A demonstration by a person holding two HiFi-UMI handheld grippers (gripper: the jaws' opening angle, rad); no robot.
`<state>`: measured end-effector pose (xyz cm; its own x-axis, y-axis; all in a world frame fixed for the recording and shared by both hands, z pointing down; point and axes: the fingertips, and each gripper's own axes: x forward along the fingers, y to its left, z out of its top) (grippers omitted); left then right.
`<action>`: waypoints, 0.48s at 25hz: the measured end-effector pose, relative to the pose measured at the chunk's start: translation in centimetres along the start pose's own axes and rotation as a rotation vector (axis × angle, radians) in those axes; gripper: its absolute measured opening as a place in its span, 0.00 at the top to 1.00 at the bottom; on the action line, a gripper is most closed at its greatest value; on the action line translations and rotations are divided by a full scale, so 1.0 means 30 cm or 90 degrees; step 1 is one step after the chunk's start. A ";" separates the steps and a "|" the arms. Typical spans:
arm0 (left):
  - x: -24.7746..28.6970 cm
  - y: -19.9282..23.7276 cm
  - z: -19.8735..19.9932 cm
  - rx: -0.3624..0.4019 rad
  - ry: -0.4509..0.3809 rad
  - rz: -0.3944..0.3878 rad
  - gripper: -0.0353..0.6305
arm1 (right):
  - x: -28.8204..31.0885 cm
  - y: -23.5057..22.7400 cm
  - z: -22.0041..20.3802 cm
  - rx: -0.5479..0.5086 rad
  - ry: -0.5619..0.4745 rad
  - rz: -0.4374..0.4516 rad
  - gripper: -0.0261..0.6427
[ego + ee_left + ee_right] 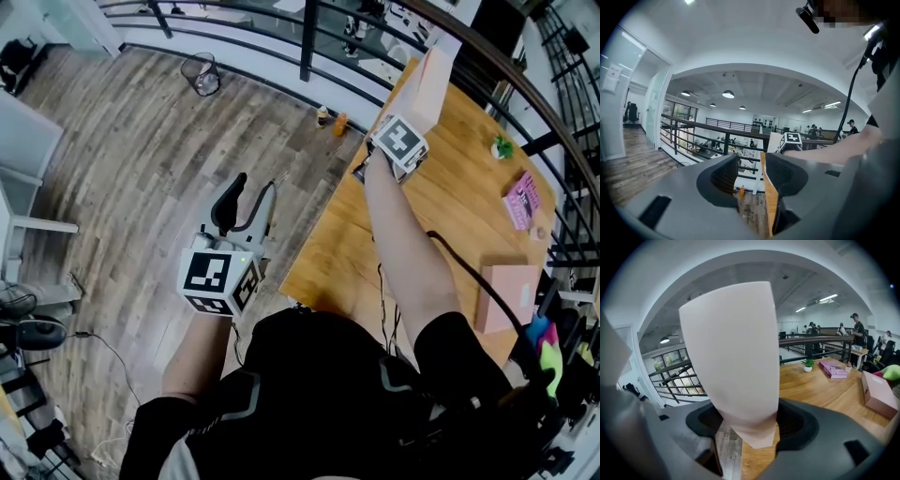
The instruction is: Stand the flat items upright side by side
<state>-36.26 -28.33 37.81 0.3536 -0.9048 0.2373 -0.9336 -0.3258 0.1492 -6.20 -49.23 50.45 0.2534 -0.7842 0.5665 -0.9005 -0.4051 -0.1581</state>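
My right gripper (411, 114) is shut on a pale pink flat item (429, 77), holding it upright and slightly tilted above the far left end of the wooden table (450, 220). The right gripper view shows that item (736, 357) standing between the jaws of the right gripper (750, 423) and filling the middle of the picture. My left gripper (250, 195) hangs over the wooden floor left of the table, open and holding nothing. A magenta book (520, 200) lies flat on the table's right side. A pink box (506, 295) lies flat nearer to me.
A small potted plant (502, 147) stands beyond the magenta book. A black railing (309, 37) runs past the table's far side. On the floor sit a wire bin (202, 73) and two small bottles (330, 119). Colourful items (548, 352) crowd the near right corner.
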 end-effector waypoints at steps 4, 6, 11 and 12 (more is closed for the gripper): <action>-0.014 0.013 -0.013 -0.011 0.009 0.004 0.64 | 0.005 -0.005 -0.025 0.021 0.003 0.029 0.42; -0.014 0.006 -0.018 -0.015 0.011 0.001 0.64 | 0.002 -0.017 -0.032 0.005 -0.001 0.040 0.40; 0.001 -0.037 -0.014 -0.008 0.013 -0.016 0.64 | -0.028 -0.006 -0.056 -0.026 0.004 0.105 0.37; 0.001 -0.048 -0.011 -0.010 0.011 -0.021 0.64 | -0.045 0.001 -0.061 -0.033 0.000 0.118 0.36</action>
<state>-34.88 -27.80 37.91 0.3854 -0.8886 0.2489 -0.9205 -0.3511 0.1718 -7.21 -47.31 51.17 0.0820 -0.8433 0.5311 -0.9488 -0.2291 -0.2174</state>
